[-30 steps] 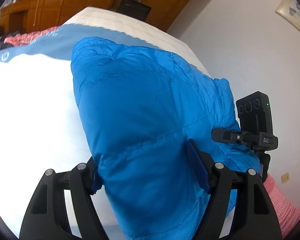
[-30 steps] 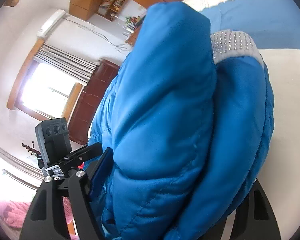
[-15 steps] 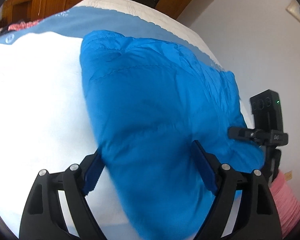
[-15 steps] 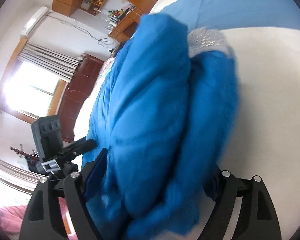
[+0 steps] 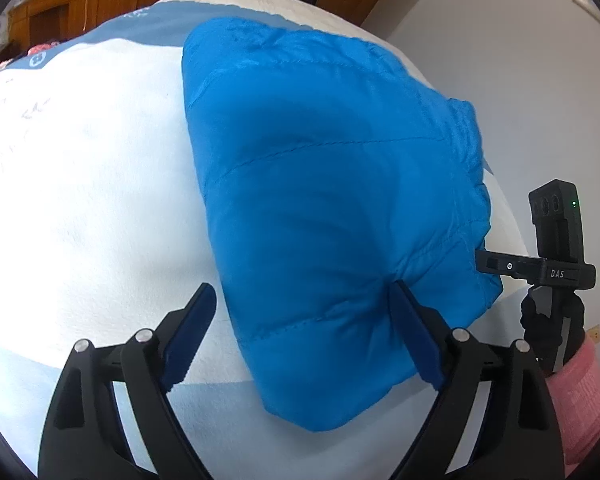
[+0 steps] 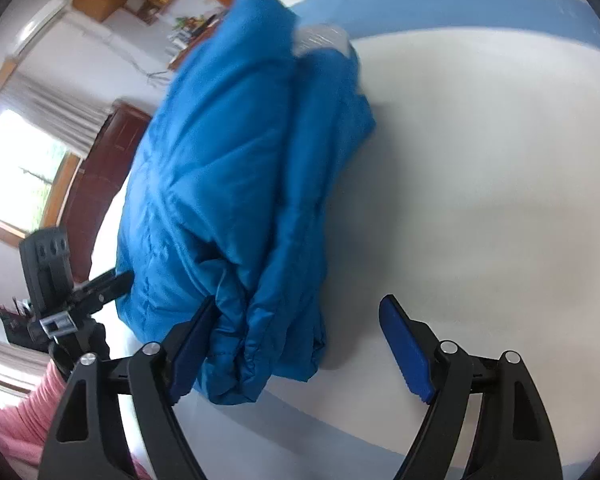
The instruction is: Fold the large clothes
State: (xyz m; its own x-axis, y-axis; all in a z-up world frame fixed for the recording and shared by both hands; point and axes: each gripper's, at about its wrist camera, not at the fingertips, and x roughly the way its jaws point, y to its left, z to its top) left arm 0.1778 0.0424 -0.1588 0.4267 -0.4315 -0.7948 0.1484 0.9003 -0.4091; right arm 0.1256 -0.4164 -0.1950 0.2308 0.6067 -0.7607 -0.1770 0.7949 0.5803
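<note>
Both grippers, left (image 5: 304, 304) & right (image 6: 300, 316), jaws apart, off the folded blue jacket (image 5: 332, 184) on bed (image 5: 92, 168); pat bundle flat, square edges.

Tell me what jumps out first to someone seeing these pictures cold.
The bright blue puffer jacket, folded into a thick bundle on the white bed cover, fills the middle of both views. The left gripper and the right gripper both stand open at its near edge, fingers spread around or beside the fabric. A grey sparkly patch shows at the bundle's far end in the right wrist view.
</note>
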